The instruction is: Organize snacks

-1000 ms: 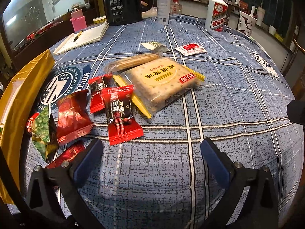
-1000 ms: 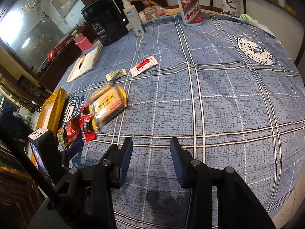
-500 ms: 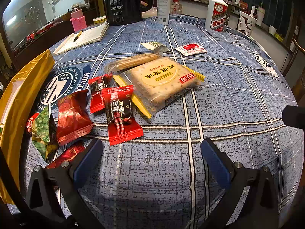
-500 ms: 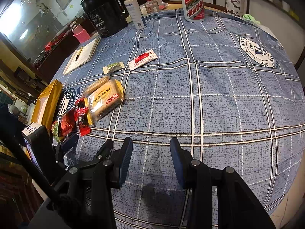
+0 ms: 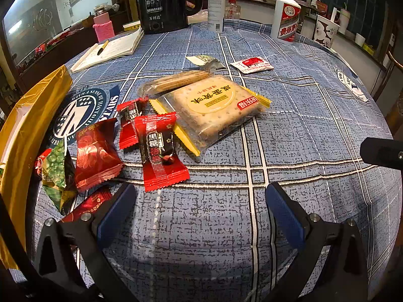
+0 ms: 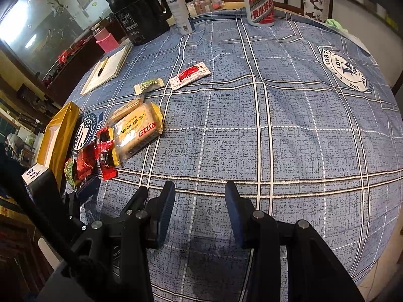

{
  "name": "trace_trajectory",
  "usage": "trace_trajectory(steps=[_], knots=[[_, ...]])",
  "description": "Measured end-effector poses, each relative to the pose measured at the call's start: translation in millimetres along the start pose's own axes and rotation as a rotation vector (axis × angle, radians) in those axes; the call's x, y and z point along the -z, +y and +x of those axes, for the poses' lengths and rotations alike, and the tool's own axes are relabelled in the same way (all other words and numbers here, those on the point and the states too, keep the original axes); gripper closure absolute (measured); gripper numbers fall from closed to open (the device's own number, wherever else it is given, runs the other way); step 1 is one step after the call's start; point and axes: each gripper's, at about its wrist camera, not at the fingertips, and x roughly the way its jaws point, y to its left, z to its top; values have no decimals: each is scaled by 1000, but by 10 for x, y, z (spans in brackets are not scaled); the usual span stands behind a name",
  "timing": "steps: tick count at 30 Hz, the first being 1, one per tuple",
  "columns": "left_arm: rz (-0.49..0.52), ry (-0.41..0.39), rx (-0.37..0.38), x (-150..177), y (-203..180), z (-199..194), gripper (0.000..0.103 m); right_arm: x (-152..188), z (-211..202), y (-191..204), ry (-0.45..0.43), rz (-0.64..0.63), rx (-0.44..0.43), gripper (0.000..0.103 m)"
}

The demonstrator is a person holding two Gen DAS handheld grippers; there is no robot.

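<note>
Snacks lie on a blue plaid tablecloth [image 5: 302,115]. A yellow cracker pack [image 5: 211,105] lies in the middle, with a long biscuit pack [image 5: 176,81] behind it. Red candy wrappers [image 5: 158,151] and a green pea packet [image 5: 56,168] lie to its left. A small green packet [image 5: 204,60] and a red-white sachet [image 5: 253,64] lie farther back. My left gripper [image 5: 199,206] is open and empty, just short of the candies. My right gripper [image 6: 199,209] is open and empty over bare cloth, right of the snacks [image 6: 136,130].
A gold box [image 5: 27,130] stands at the table's left edge. At the back stand a black kettle [image 5: 161,2], a white spray bottle [image 5: 216,10], a liquor bottle [image 5: 287,17], a paper cup [image 5: 325,30], a pink bottle [image 5: 103,25] and an open notebook with a pen [image 5: 110,49].
The right gripper has moved left and forward, closer to the left gripper. The left gripper and the snacks have not moved.
</note>
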Motion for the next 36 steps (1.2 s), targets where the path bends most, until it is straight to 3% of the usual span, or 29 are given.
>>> trace_trajectory(steps=[36], knots=[[0,0,0,9,1,-6,0,20,26,-115,-19,32,0,61]])
